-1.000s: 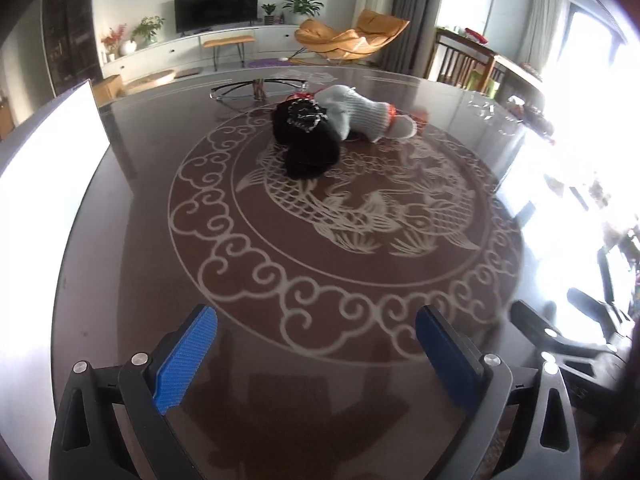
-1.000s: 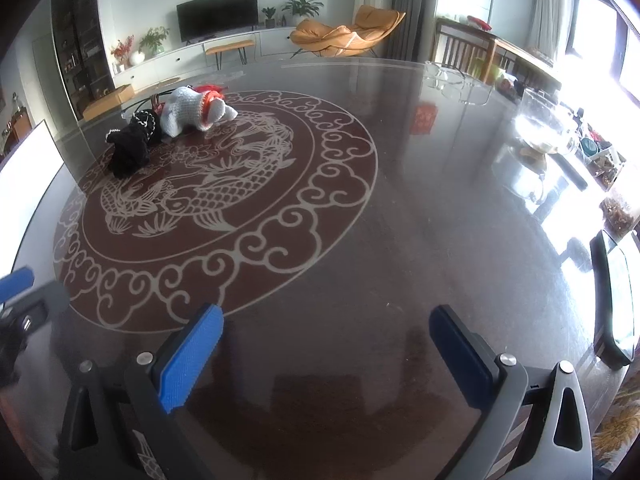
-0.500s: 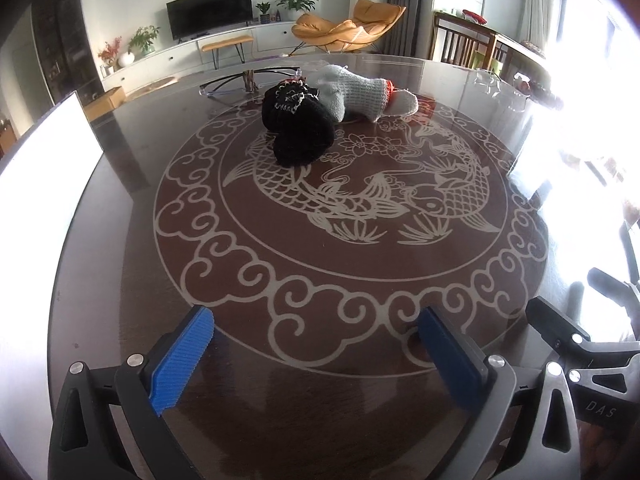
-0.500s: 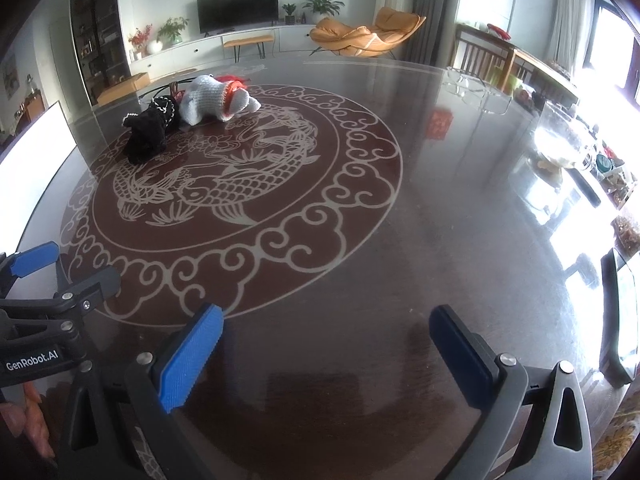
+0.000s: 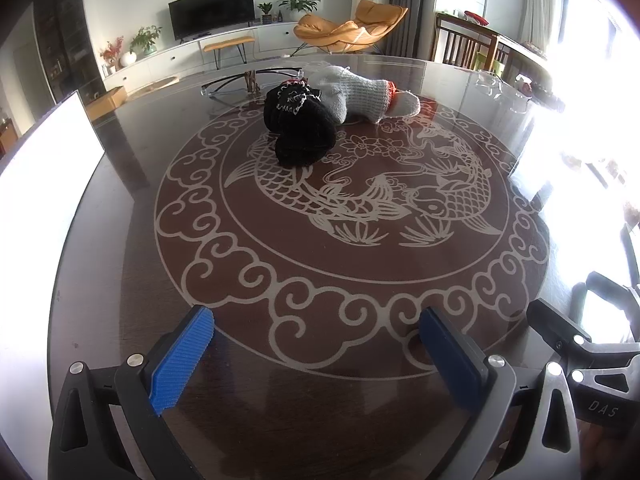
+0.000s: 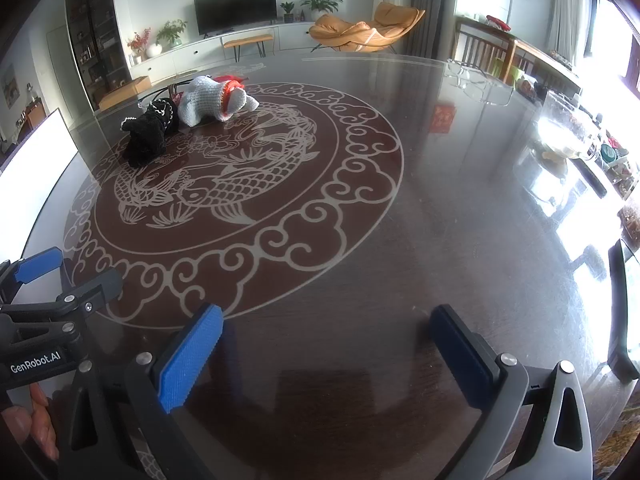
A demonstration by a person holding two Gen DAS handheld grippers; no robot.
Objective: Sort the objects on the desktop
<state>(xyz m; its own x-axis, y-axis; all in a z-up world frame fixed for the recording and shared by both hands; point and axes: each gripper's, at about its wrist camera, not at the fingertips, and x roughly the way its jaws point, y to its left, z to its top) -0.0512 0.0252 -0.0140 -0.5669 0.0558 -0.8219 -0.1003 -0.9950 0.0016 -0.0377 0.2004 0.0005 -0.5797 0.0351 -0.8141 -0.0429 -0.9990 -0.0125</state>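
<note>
A black knitted item and a white knitted item with a red band lie touching each other at the far side of the round dark table. They also show in the right wrist view, black and white, far left. My left gripper is open and empty above the table's near part. My right gripper is open and empty; the left gripper's body shows at its left.
A white board stands along the table's left edge. A clear glass frame lies behind the knitted items. Clear glassware and clutter sit at the right edge. A carp medallion marks the table centre.
Both grippers have drawn back slightly and turned, so the knitted items sit more central in the left view. Both stay open. The knitted items have not moved.
</note>
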